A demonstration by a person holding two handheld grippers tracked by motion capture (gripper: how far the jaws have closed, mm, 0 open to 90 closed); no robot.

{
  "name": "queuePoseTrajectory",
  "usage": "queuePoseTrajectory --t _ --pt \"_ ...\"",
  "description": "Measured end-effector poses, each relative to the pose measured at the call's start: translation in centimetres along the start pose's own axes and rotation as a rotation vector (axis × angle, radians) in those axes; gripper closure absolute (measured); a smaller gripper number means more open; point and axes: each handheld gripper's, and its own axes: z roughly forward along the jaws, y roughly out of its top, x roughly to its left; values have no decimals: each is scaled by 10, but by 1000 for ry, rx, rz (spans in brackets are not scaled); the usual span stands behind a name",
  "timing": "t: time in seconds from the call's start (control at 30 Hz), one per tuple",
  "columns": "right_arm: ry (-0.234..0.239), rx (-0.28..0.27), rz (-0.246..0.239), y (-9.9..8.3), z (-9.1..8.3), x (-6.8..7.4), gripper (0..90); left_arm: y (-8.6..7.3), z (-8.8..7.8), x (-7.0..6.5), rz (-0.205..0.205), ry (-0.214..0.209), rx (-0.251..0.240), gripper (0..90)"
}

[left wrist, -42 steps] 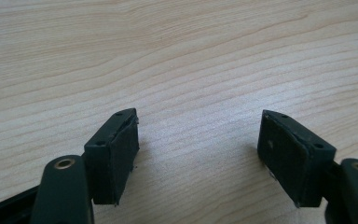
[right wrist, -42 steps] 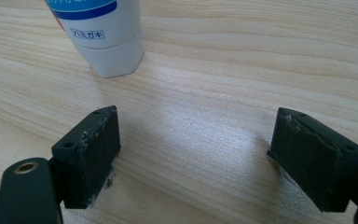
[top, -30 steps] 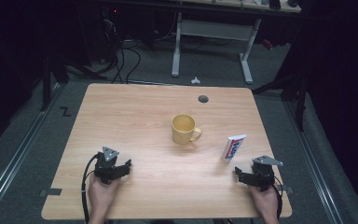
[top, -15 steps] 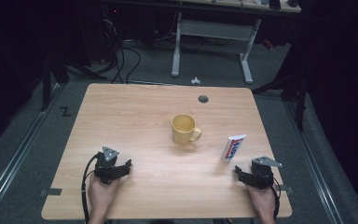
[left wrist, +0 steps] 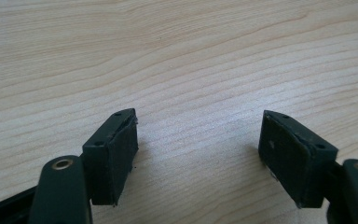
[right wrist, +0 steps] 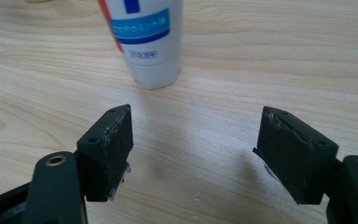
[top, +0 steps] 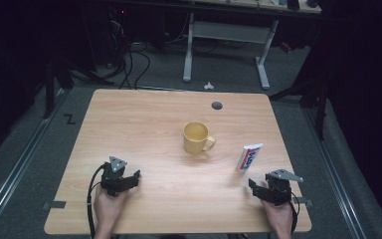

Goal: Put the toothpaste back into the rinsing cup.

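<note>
The right gripper view shows a white toothpaste tube (right wrist: pixel 143 39) lying flat on the wooden table (right wrist: pixel 261 56), its cap end at about 12 o'clock from the right gripper (right wrist: pixel 193 140), whose jaws have just been closing a little yet stand spread with nothing between them. The tube is judged light, soft-walled and somewhat slick, so it would best be pinched across its firmer shoulder near the cap. In the high view the left gripper (top: pixel 129 180) is seen resting spread and empty, with a yellow mug (top: pixel 197 138) at 1 o'clock from it.

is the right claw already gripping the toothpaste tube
No, in the right gripper view the right claw stands open on bare wood, with the toothpaste tube lying just beyond its jaws, untouched.
</note>
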Motion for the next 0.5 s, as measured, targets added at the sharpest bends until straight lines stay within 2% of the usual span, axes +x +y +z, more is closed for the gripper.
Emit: queuePoseTrajectory --t 0.17,0.5 --pt "-1 -9 -13 3 -4 8 268 0 0 0 0 0 0 286" --pt "-2 -33 -18 11 -7 15 258 0 0 0 1 0 0 285"
